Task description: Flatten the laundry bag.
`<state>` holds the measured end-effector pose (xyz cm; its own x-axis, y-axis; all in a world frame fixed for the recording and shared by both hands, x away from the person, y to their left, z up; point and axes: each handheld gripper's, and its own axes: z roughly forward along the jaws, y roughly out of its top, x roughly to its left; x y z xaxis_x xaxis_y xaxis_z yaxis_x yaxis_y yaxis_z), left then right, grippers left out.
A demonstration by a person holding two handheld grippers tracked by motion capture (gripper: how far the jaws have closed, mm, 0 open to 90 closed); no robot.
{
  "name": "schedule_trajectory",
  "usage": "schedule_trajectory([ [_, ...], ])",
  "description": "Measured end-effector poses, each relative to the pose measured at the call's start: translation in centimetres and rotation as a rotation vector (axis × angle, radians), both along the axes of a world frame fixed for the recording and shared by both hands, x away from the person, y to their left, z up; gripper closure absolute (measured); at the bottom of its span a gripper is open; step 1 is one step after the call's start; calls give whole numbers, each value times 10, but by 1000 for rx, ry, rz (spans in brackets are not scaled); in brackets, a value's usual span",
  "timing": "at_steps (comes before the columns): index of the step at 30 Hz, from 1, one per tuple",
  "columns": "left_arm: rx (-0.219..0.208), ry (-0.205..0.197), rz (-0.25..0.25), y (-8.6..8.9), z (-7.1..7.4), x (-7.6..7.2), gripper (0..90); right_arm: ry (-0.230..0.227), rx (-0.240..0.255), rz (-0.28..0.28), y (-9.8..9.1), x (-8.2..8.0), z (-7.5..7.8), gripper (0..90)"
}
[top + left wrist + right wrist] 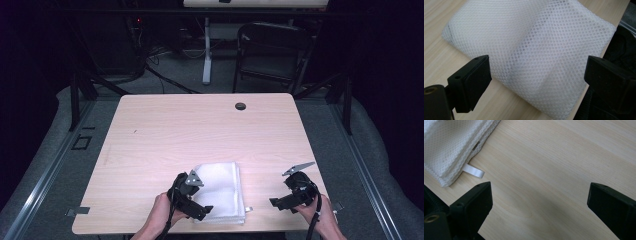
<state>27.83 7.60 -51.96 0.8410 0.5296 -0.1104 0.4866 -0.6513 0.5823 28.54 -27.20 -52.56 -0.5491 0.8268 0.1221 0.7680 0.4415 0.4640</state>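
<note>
Near the front edge of the light wooden table [150,130], a folded white mesh bag [220,192] lies flat, layers stacked, a small white ribbon loop [474,171] poking from its right side. Left gripper [204,210] hangs over the bag's near left corner, jaws spread wide with mesh between but nothing pinched. Right gripper [275,203] sits well apart to the right over bare wood, jaws likewise spread, holding nothing. Judgement: the bag looks folded and placed; either a fresh grasp is about to begin or the work is nearly finished. No grip yet.
</note>
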Motion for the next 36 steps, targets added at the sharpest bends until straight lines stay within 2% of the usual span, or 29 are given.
schedule_trajectory([
  [3, 4, -3, -25, -5, 0, -3, 84, -3, 13, -3, 0, 0, -1, 62],
  [4, 9, 0, -39, -8, -1, -4, 84, 13, -21, 18, -1, 1, 1, 63],
  [6, 17, 5, -73, -19, -5, -8, 93, 22, -2, 12, 0, 1, 0, 64],
  [9, 31, 4, -99, -25, -7, -11, 106, 22, -1, 13, 1, 1, 1, 66],
  [11, 47, 2, -117, -31, -10, -13, 148, 13, 3, 8, 2, 0, 0, 69],
  [13, 97, -11, -130, -38, -14, -13, 182, 15, 3, 10, 2, 0, 0, 70],
  [14, 97, -11, -130, -38, -14, -13, 198, 15, 3, 10, 2, 0, 0, 70],
  [16, 129, -30, -134, -44, -19, -14, 206, 20, 6, 18, 2, 0, 0, 74],
  [19, 140, -40, -138, -48, -21, -14, 214, 20, -5, 19, 2, 0, 0, 80],
  [22, 163, -40, -144, -51, -24, -14, 219, 25, 4, 20, 3, 0, -1, 83],
  [23, 173, -40, -142, -53, -27, -13, 229, 11, 23, 8, 4, -1, -3, 83],
  [24, 185, -41, -147, -53, -28, -13, 232, 28, -14, 31, 3, 0, -1, 83],
  [26, 191, -42, -149, -54, -29, -12, 236, 26, 2, 24, 4, 0, -1, 84],
  [27, 201, -48, -150, -55, -30, -13, 260, 32, -2, 32, 5, 0, -1, 86],
  [28, 210, -65, -156, -56, -32, -13, 274, 35, -29, 45, 4, 0, 0, 87],
  [29, 218, -70, -158, -56, -32, -13, 297, 35, -14, 39, 5, 0, -1, 88],
  [33, 227, -84, -160, -57, -32, -13, 354, 35, -12, 38, 7, -1, -1, 105],
  [34, 225, -82, -156, -56, -32, -13, 407, 36, -14, 45, 7, -1, -1, 105],
  [36, 230, -93, -156, -57, -32, -13, 430, 36, -28, 54, 7, 0, -1, 105],
])
